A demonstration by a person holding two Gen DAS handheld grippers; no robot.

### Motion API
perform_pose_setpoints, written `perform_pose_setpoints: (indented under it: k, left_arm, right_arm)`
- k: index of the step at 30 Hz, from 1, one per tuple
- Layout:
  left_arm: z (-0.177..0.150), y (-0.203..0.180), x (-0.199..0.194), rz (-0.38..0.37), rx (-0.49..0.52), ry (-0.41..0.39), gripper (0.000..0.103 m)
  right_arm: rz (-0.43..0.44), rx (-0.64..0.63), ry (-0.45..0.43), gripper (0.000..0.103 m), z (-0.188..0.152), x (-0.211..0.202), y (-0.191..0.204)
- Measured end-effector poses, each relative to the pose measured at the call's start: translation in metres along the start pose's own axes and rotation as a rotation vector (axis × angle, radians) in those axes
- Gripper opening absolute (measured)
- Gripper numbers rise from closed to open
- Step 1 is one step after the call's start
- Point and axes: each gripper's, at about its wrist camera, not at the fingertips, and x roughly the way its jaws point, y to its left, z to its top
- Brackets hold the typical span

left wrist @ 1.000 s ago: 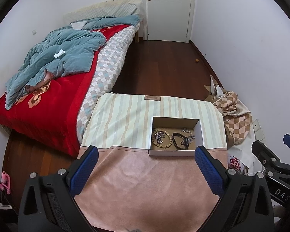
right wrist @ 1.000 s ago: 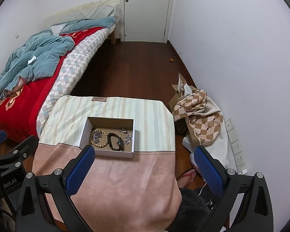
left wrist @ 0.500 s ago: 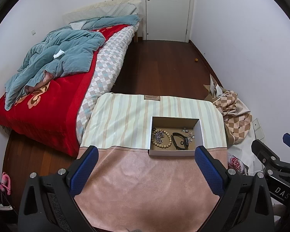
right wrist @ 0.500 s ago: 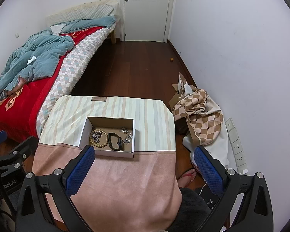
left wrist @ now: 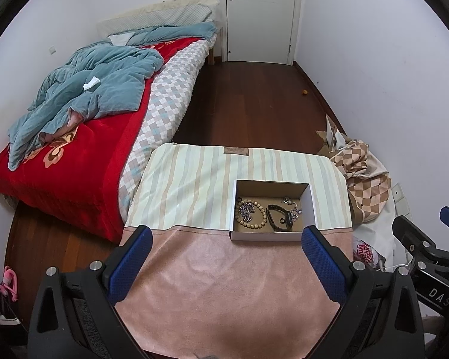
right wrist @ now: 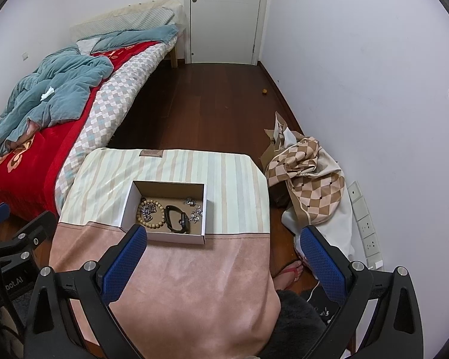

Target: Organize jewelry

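Note:
A shallow white cardboard box (left wrist: pixel 273 235) (right wrist: pixel 125 212) sits on the cloth-covered table (left wrist: pixel 224 293) (right wrist: pixel 194 284). Inside lie a wooden bead bracelet (left wrist: pixel 256 225) (right wrist: pixel 152 224), a silver chain (left wrist: pixel 245 211) (right wrist: pixel 147 210), a black band (left wrist: pixel 280 218) (right wrist: pixel 175 220) and small silver pieces (left wrist: pixel 293 208) (right wrist: pixel 194 209). My left gripper (left wrist: pixel 226 264) is open above the pink near half of the cloth, short of the box. My right gripper (right wrist: pixel 223 264) is open too, its left finger (right wrist: pixel 124 264) just in front of the box's near left corner. Neither holds anything.
A bed (left wrist: pixel 83 137) with a red cover and teal quilt flanks the table's left. A checked cloth pile (right wrist: pixel 308 176) lies on the floor at the right wall. A person's foot in a red sandal (right wrist: pixel 289 273) is beside the table. Wall sockets (right wrist: pixel 365 227) sit low on the right.
Both cameras have crept slightly forward toward the box. Nothing in the box has moved and both grippers stay open.

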Motion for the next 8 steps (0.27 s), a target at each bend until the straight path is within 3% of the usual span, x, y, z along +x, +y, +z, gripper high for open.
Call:
perform_pose_setpoints:
  k: [8]
  left_arm:
    - [0.0001, 0.0009, -0.0014, -0.007, -0.005, -0.011, 0.102]
  right_arm:
    - [-0.001, 0.000, -0.001, 0.103, 0.0000, -0.0006, -0.0004]
